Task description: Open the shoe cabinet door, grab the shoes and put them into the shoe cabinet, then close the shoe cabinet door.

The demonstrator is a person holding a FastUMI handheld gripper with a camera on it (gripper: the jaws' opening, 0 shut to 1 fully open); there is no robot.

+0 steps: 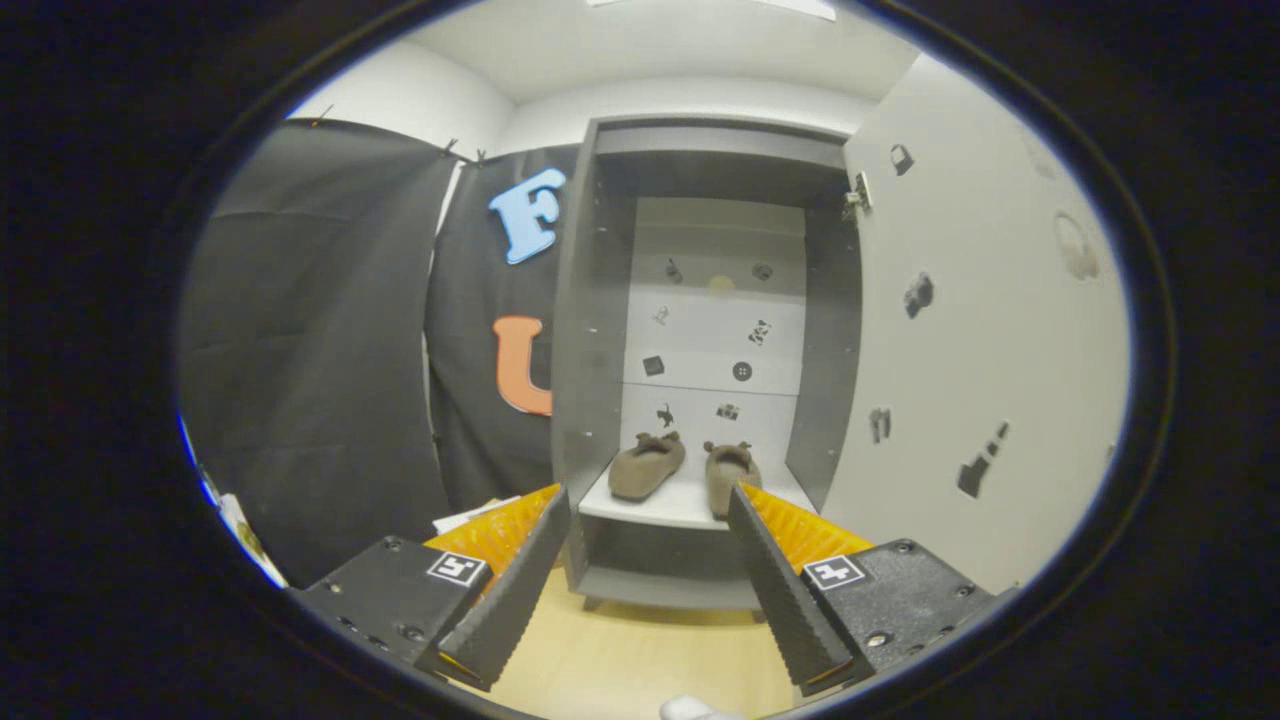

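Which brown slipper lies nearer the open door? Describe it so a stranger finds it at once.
Start at the tall grey shoe cabinet beyond the open gripper. On its white shelf lie two brown slippers; the right slipper lies nearer the white door, toe towards the fingers.

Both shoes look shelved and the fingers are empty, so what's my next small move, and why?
Probably swing toward the open door to push it shut: both shoes sit on the cabinet shelf, and the gripper is open, holding nothing.

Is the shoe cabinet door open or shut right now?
Open: the shoe cabinet door is swung wide to one side, exposing both shoes on the shelf.
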